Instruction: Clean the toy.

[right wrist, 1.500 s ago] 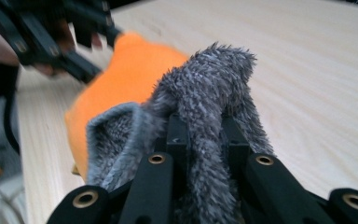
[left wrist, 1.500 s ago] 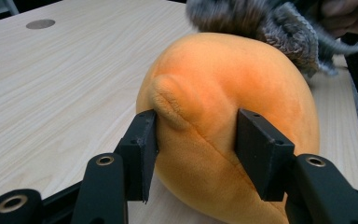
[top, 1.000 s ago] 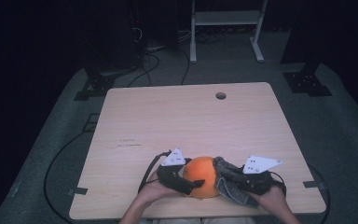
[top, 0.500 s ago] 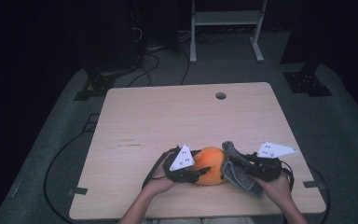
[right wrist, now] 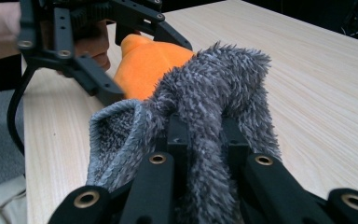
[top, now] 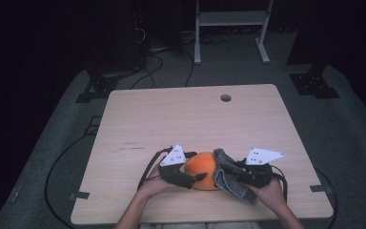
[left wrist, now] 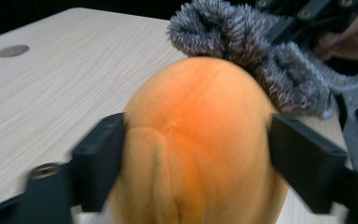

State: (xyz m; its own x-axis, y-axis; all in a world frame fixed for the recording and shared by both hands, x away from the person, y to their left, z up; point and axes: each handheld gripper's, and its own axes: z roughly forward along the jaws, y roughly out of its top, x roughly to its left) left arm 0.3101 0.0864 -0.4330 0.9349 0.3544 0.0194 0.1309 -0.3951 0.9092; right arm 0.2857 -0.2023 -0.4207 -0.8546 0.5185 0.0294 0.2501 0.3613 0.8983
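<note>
1. Left gripper (top: 195, 171): I have its jaws on either side of the orange plush ball (left wrist: 196, 140), each pad lying against a flank. The jaws have just been opening with the ball between them, so I judge this a light hold, not a hard squeeze.
2. Right gripper (right wrist: 200, 135): I keep it clenched on the grey fuzzy fabric (right wrist: 205, 102), a fold of which stands up between and over the two jaws.
3. Position of the work: the ball rests on the wooden table (top: 186, 119) near its front edge, between my two hands. The fabric touches the ball's right side and drapes down toward the table edge.
4. Done so far, as I read it: both pieces are gripped and brought together, and the fabric's upper fold reaches the ball's far shoulder.
5. Left to do, in my judgement: most of the orange surface is bare, so the fabric has yet to be drawn across or over the ball. Whether it is a pouch or a flat cloth I cannot tell, though the right gripper view hints at a hollow on one side.
6. Stage: early to middle, contact made and coverage barely begun.
</note>
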